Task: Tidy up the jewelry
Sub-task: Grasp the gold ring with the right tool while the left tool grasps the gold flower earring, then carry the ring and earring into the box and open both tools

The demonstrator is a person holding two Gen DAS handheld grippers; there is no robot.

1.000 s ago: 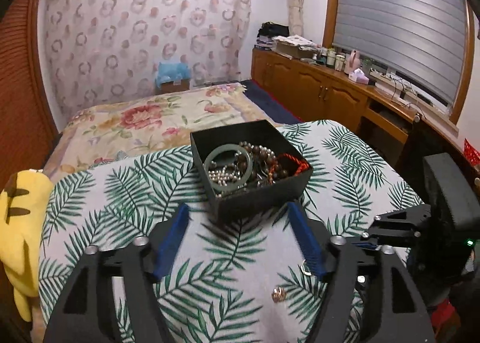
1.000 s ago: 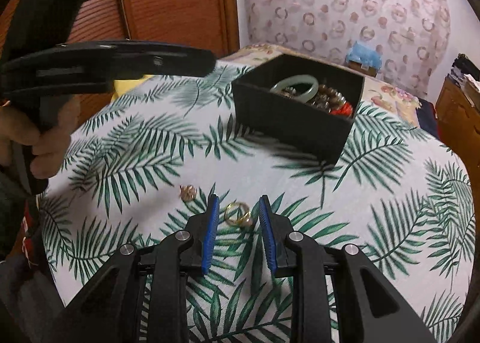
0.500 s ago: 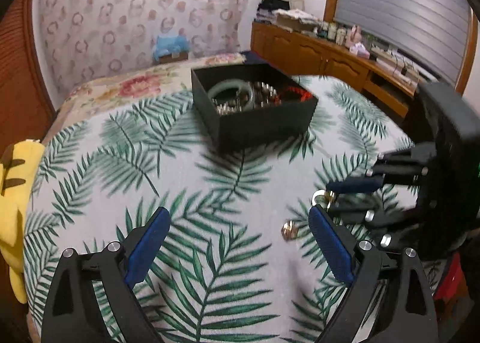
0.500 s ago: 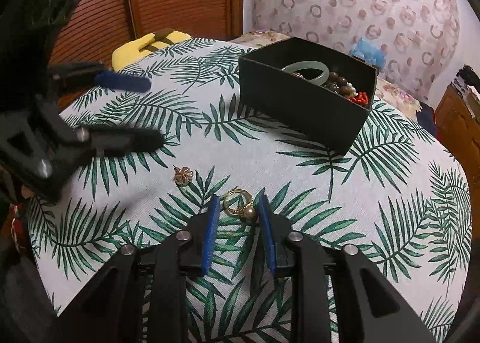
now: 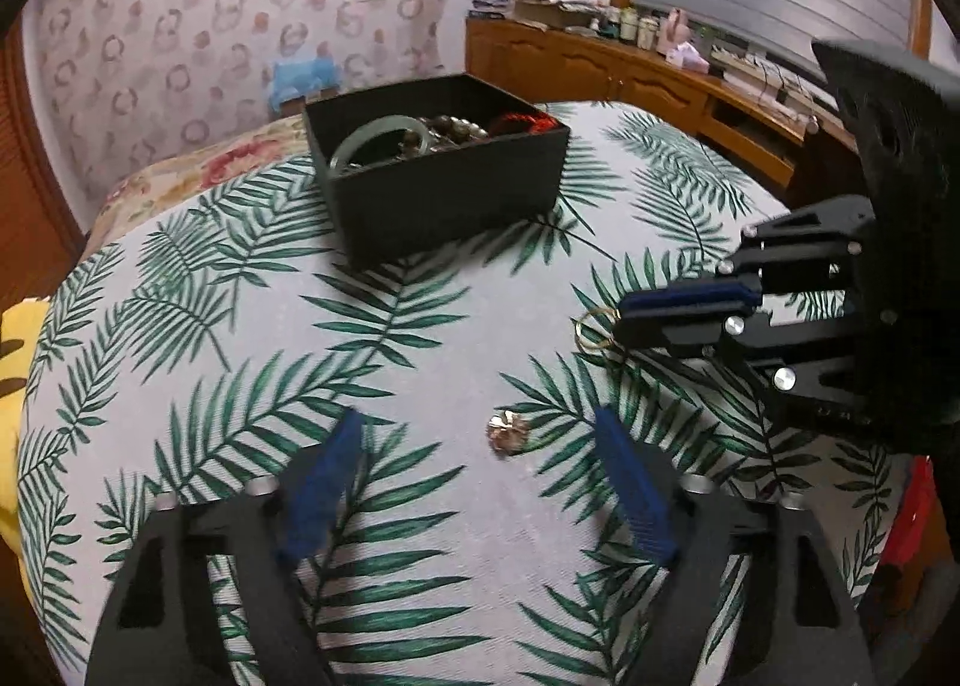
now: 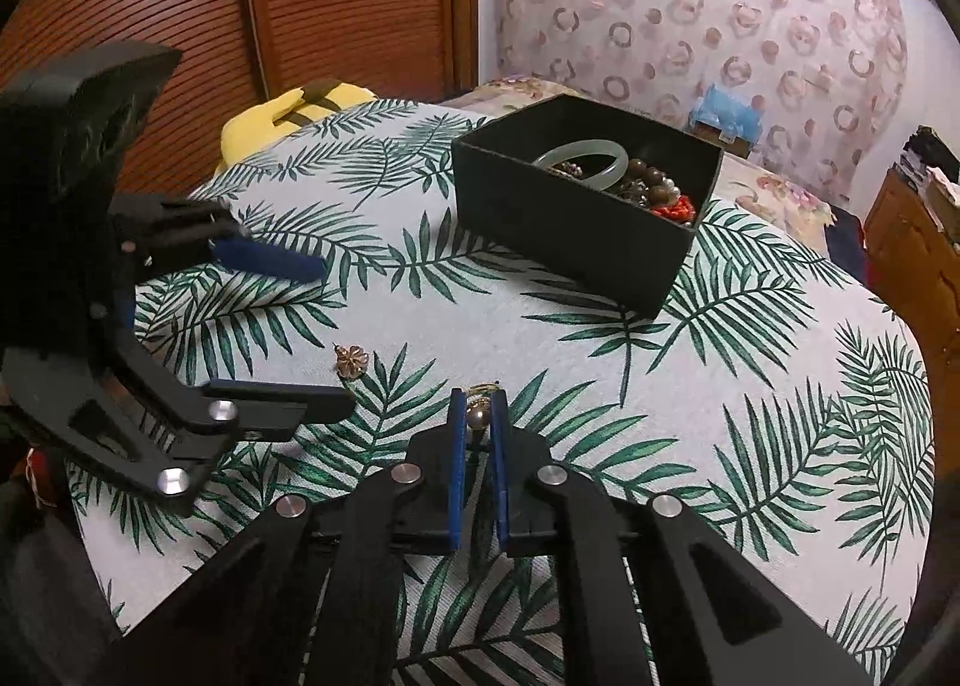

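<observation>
Gold ring [image 6: 480, 391], item one: pinched between the blue pads of my right claw [image 6: 478, 413], whose jaws have just been closing and now sit nearly together on it. A small bead or ball on the ring shows in the slot between the pads. The ring sits low against the palm-leaf cloth of the worktop [image 6: 780, 386]; whether it has lifted clear I cannot tell.

Item two: flower-shaped gold stud [image 5: 507, 431], loose on the cloth. In the left wrist view it lies at about 12 o'clock from my left claw [image 5: 480, 446], between the two pads but touching neither. Those jaws stand apart, having just narrowed somewhat.

Item three: black box [image 6: 576, 218], open-topped, at 12 o'clock across the worktop from both claws, well apart from them. It holds a pale green bangle [image 6: 579, 161], brown beads and something red.

Risks, as I judge them:
- The ring is gripped only at its edge near the pad tips; it could twist or spring out on the lift and roll off the rounded worktop.
- The stud is tiny and flat; my left pads could close over it, push it along the cloth, or snag the fabric.
- The two claws work near each other; a careless swing toward the box could knock one against the other.
</observation>
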